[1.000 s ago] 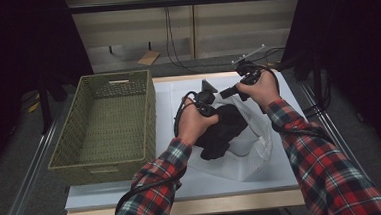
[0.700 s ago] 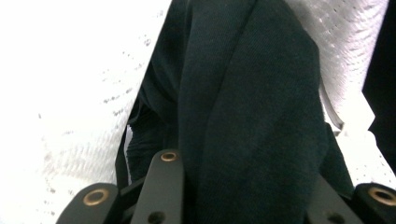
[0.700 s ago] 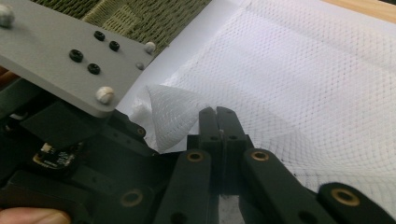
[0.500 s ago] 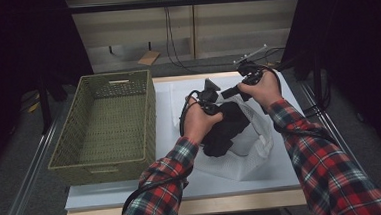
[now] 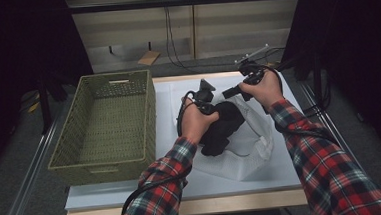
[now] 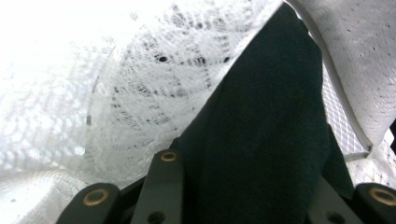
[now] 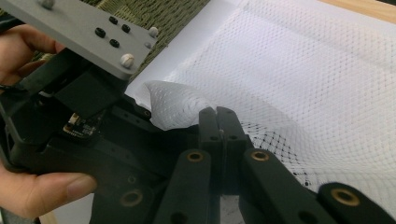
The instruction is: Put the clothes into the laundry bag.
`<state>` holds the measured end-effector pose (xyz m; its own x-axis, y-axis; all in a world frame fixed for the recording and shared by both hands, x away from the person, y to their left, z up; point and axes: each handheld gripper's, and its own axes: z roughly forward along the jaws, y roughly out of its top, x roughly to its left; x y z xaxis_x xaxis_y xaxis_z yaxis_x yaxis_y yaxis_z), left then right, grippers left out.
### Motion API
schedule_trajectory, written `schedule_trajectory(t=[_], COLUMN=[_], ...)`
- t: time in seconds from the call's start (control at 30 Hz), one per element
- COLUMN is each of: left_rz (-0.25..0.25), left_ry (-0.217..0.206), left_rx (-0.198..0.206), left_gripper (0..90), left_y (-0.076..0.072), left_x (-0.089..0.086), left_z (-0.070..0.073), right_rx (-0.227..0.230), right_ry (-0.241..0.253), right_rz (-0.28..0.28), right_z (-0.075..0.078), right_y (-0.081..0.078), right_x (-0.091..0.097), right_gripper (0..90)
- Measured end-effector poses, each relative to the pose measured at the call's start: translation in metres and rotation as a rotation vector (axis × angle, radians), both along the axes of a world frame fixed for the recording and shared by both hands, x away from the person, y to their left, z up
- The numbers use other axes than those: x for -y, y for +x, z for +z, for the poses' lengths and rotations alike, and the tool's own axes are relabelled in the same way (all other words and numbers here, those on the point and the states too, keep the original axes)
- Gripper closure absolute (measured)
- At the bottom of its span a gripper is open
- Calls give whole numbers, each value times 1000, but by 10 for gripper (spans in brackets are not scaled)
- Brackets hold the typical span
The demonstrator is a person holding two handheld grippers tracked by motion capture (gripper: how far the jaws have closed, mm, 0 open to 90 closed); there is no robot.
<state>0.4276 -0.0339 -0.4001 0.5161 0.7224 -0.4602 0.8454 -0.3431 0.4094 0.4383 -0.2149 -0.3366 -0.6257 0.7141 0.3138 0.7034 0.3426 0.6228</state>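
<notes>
Gripping a bunched fold of dark cloth, the left gripper has its jaws narrowed on the black garment, which fills the space between them in the left gripper view and runs on into the white mesh laundry bag. That bag lies crumpled on the white table, near the person's side and right of centre, with the garment half inside its mouth. Just beyond, the right gripper has its jaws pressed together on a thin edge of the mesh, holding the opening up. Both things look light, limp and without any stiffness, so they will sag, fold and drag rather than slide cleanly; the open weave may snag on jaw tips. In my judgement the cloth is best taken by a thick gathered fold, as now, and the bag by its seamed rim, where the netting is doubled and less likely to tear or slip. Farther to the left, the green woven basket stands apart from the bag.
</notes>
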Motion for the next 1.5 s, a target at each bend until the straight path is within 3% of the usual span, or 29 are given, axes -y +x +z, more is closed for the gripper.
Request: schedule_trajectory(t=[0.27, 0.3, 0.37, 0.4, 0.53, 0.6, 0.67, 0.7, 0.77, 0.8, 0.83, 0.87, 0.9, 0.93, 0.97, 1.0, 1.03, 1.07, 1.1, 1.23, 1.3, 1.43, 1.47, 1.5], left_rz=[-13, 11, -46, -20, -9, -21, 3, -31, 13, -26, -23, 20, -20, 16, 19, -23, -30, -1, -45, -30, -65, -83, -51, -86], left_ry=[14, -20, 6, -22, -37, -25, -27, -12, -31, 0, 2, -18, 2, -22, -25, 5, 5, -9, 16, -21, -16, -18, -36, -2], left_rx=[5, 3, 12, 11, 19, 24, 14, 15, 18, 31, 32, 31, 36, 38, 43, 49, 52, 49, 53, 77, 92, 106, 103, 91], left_gripper=[747, 747, 747, 747, 747, 746, 746, 746, 746, 745, 744, 743, 741, 739, 733, 725, 717, 708, 691, 587, 516, 396, 345, 332], left_y=[-2, -5, -5, -7, -6, -3, -2, 0, -1, 1, 2, 1, 3, 2, 2, 3, 3, 1, 3, 1, 3, 2, 1, 1], left_x=[2, 7, 6, 9, 11, 10, 12, 9, 12, 10, 10, 12, 10, 13, 14, 11, 12, 15, 12, 14, 10, 7, 9, 6], left_z=[2, 3, 6, 8, 11, 10, 8, 6, 3, 2, 1, -1, -1, -2, -2, -2, -2, -3, -3, -6, -6, -8, -8, -7], right_rx=[0, -2, 0, -5, -7, -7, -5, -5, -8, -8, -6, -6, -3, -10, -7, -10, -11, -10, -11, -14, -20, -19, -19, -23], right_ry=[-6, -6, -4, -3, -8, -8, -9, -9, -12, -11, -8, -10, -11, -12, -13, -13, -14, -14, -16, -12, -17, -19, -19, -22], right_rz=[-4, -2, -1, 0, -7, -7, -6, -7, -10, -9, -3, -3, -1, -4, -5, -7, -8, -9, -7, -2, -5, -2, 3, -3], right_z=[1, 1, 0, 0, 0, 0, 1, 1, 0, 1, 1, 1, 1, 1, 1, 1, 1, 1, 1, -1, -2, -4, -4, -4], right_y=[-2, -2, -2, -2, -2, -2, -3, -3, -3, -3, -3, -3, -3, -4, -3, -3, -4, -4, -4, -4, -4, -4, -4, -5], right_x=[-1, -1, -2, -2, -3, -3, -2, -2, -2, -2, -2, -2, -2, -2, -1, -1, -1, -2, -2, -2, -2, -1, -1, -1], right_gripper=[900, 900, 900, 900, 900, 900, 900, 900, 900, 900, 900, 900, 900, 900, 900, 900, 900, 900, 900, 900, 900, 900, 900, 900])
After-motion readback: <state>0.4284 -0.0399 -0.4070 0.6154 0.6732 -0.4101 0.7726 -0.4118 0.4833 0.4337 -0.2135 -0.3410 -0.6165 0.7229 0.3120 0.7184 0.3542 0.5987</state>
